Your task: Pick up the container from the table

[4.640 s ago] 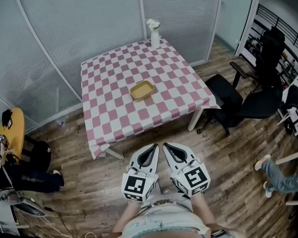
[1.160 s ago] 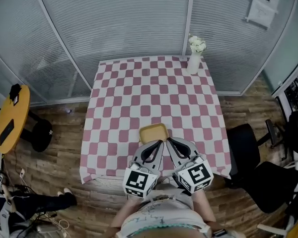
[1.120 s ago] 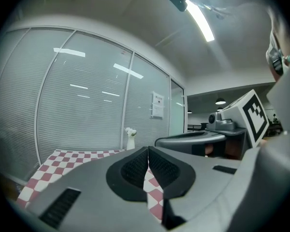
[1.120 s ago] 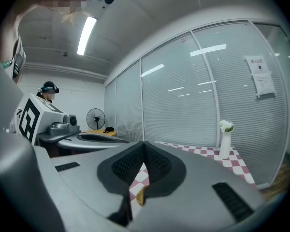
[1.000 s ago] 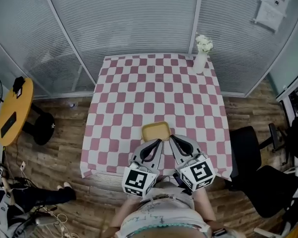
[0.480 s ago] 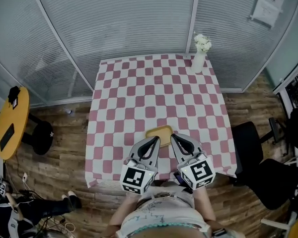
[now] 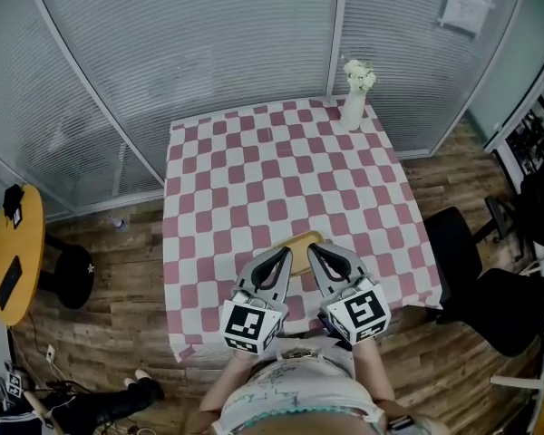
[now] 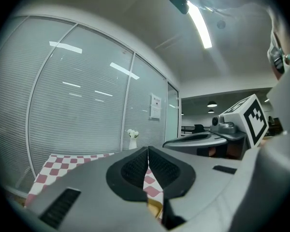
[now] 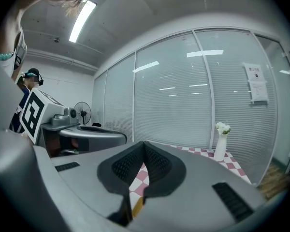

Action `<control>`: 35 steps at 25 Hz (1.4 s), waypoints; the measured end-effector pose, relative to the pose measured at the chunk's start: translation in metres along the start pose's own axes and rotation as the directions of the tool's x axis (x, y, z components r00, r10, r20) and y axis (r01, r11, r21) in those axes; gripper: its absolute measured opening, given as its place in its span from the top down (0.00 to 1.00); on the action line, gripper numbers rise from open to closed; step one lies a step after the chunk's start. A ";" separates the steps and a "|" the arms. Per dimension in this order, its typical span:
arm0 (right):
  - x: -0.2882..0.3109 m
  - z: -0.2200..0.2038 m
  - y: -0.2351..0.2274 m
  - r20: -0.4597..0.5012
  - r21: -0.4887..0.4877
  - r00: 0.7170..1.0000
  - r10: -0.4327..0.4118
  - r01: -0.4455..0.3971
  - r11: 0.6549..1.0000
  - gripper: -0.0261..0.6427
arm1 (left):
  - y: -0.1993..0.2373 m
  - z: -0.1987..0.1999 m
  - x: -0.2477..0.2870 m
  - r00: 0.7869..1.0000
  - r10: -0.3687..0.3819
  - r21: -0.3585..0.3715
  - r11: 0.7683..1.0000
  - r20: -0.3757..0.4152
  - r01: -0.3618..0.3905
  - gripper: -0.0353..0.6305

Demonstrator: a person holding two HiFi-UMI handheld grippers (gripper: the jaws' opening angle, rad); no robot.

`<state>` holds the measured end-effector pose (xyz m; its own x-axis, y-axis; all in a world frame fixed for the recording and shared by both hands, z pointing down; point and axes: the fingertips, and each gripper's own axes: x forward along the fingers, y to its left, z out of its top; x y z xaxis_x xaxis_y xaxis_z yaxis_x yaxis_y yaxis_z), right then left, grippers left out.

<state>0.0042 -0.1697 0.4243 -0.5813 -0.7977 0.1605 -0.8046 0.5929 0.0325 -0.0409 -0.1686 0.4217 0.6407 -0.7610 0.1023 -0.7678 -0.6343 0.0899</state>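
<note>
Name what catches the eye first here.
The pink-and-white checked table fills the middle of the head view, a white vase of flowers at its far right corner. Near its front edge, the left gripper and right gripper, jaws together, partly cover a yellow container.

A table (image 7: 254, 179) under a pink-and-white checked cloth stands on a wood-plank floor (image 7: 118, 315), its far edge near glass partition walls (image 7: 190, 43) lined with blinds. A white vase (image 7: 353, 109) of flowers sits at its far right corner. A black office chair (image 7: 490, 284) stands to the right and a round yellow side table (image 7: 18, 234) to the left. A strip light (image 8: 199, 21) glows overhead.
</note>
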 end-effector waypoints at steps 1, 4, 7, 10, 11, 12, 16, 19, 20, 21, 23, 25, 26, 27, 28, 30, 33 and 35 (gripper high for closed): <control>0.003 0.000 0.003 0.006 0.008 1.000 -0.004 0.004 1.000 0.97 | 0.002 -0.001 -0.001 1.000 -0.010 0.001 1.000 0.003 0.010 0.92; 0.013 -0.002 0.011 0.020 0.033 1.000 -0.008 0.007 0.999 0.97 | 0.010 -0.004 -0.004 0.999 -0.031 0.003 1.000 0.011 0.031 0.92; 0.018 -0.008 0.016 0.013 0.034 1.000 -0.022 0.022 0.999 0.97 | 0.014 -0.011 -0.007 0.998 -0.055 0.005 0.998 0.000 0.055 0.92; 0.021 -0.014 0.008 0.004 0.033 0.999 -0.033 0.033 0.999 0.97 | 0.018 -0.019 -0.003 0.998 -0.060 0.023 0.998 -0.029 0.060 0.92; 0.021 -0.016 0.003 0.002 0.035 0.999 -0.037 0.037 0.999 0.97 | 0.019 -0.021 -0.001 0.998 -0.053 0.032 0.998 -0.042 0.055 0.92; 0.021 -0.017 -0.002 -0.001 0.038 0.999 -0.040 0.040 0.998 0.97 | 0.019 -0.023 0.001 0.998 -0.043 0.041 0.998 -0.052 0.045 0.92; 0.018 -0.017 -0.026 -0.010 0.048 0.999 -0.032 0.033 0.998 0.97 | 0.017 -0.026 0.010 0.998 -0.008 0.042 0.999 -0.069 0.011 0.92; 0.018 -0.015 -0.039 -0.009 0.059 1.000 -0.013 0.014 0.998 0.97 | 0.012 -0.029 0.019 0.997 0.011 0.026 1.000 -0.075 -0.009 0.92; 0.019 -0.015 -0.042 -0.010 0.060 1.000 -0.001 0.002 0.998 0.97 | 0.012 -0.030 0.022 0.997 0.022 0.020 1.000 -0.079 -0.020 0.92; 0.019 -0.015 -0.044 -0.011 0.059 1.000 0.012 -0.011 0.998 0.97 | 0.011 -0.031 0.024 0.996 0.033 0.014 0.999 -0.081 -0.032 0.92; 0.019 -0.016 -0.047 -0.014 0.054 0.999 0.035 -0.034 0.998 0.97 | 0.007 -0.031 0.028 0.995 0.048 0.011 0.999 -0.083 -0.048 0.92; 0.018 -0.018 -0.050 -0.018 0.051 0.999 0.049 -0.048 0.998 0.97 | 0.004 -0.031 0.031 0.995 0.055 0.012 0.998 -0.081 -0.054 0.92; 0.018 -0.020 -0.051 -0.021 0.051 0.998 0.055 -0.054 0.997 0.97 | 0.002 -0.031 0.032 0.995 0.057 0.012 0.998 -0.080 -0.056 0.92; 0.017 -0.021 -0.051 -0.025 0.051 0.998 0.061 -0.060 0.997 0.97 | 0.001 -0.031 0.033 0.995 0.060 0.012 0.998 -0.080 -0.059 0.92; 0.017 -0.022 -0.052 -0.027 0.052 0.997 0.068 -0.067 0.996 0.97 | 0.000 -0.031 0.033 0.995 0.064 0.011 0.998 -0.080 -0.063 0.92; 0.018 -0.024 -0.053 -0.031 0.053 0.996 0.080 -0.078 0.996 0.97 | -0.001 -0.031 0.034 0.994 0.072 0.006 0.997 -0.079 -0.072 0.92; 0.021 -0.029 -0.057 -0.040 0.057 0.995 0.092 -0.090 0.994 0.97 | -0.001 -0.029 0.034 0.993 0.084 0.001 0.996 -0.078 -0.084 0.92; 0.025 -0.035 -0.059 -0.052 0.055 0.994 0.101 -0.098 0.994 0.97 | -0.001 -0.028 0.033 0.993 0.091 -0.002 0.996 -0.077 -0.091 0.92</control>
<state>0.0408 -0.2209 0.4608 -0.6525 -0.7269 0.2143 -0.7491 0.6614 -0.0377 -0.0193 -0.1895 0.4529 0.5664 -0.8027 0.1864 -0.8232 -0.5619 0.0818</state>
